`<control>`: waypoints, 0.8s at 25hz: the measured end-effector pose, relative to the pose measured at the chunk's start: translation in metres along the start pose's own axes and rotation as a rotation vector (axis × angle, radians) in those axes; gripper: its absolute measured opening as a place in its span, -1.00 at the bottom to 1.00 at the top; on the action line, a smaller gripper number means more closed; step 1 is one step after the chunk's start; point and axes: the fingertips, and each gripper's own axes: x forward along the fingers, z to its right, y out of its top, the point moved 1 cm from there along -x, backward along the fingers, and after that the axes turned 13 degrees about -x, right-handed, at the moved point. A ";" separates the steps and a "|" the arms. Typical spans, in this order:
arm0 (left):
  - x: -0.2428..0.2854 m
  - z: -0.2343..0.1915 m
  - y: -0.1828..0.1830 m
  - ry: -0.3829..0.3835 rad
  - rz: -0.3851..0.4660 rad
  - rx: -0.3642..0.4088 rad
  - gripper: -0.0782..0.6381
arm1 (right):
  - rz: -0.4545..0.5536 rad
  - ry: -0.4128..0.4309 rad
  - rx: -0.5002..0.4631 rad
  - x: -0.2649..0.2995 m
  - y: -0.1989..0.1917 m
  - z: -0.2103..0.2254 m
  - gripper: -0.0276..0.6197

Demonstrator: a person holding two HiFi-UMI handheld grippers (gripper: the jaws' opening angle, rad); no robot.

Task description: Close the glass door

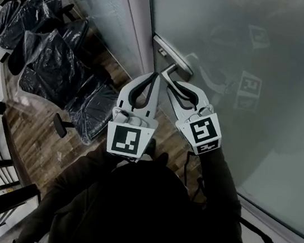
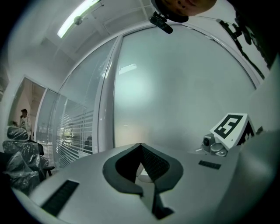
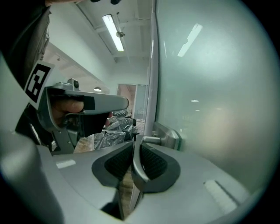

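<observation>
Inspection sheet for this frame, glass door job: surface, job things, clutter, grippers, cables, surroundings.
Surface: wood-pattern floor.
Job's things: frosted glass door, with the metal door handle near its edge; cannot tell whether it is latched.
Clutter: chairs wrapped in black plastic stand to the left of the door.
Grippers: right gripper shut on the door handle's lever; left gripper shut with nothing between its jaws, held beside the right one.
Cables: thin dark cord hangs under the right gripper.
Surroundings: glass partition with blinds; strip light on the ceiling.
</observation>
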 end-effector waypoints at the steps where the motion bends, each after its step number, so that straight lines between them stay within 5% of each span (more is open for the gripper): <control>1: -0.001 -0.002 0.000 0.003 0.002 -0.001 -0.79 | 0.008 0.016 -0.007 -0.002 0.002 0.001 -0.72; 11: -0.010 -0.014 0.009 0.020 0.021 -0.009 -0.79 | 0.047 0.005 0.021 -0.015 0.020 0.009 -0.78; 16: -0.011 -0.016 0.006 0.020 0.014 -0.007 -0.79 | 0.169 -0.019 -0.017 -0.034 0.067 0.017 -0.82; 20: -0.011 -0.010 0.007 0.011 0.017 -0.010 -0.79 | 0.207 -0.038 0.051 -0.048 0.087 0.017 -0.91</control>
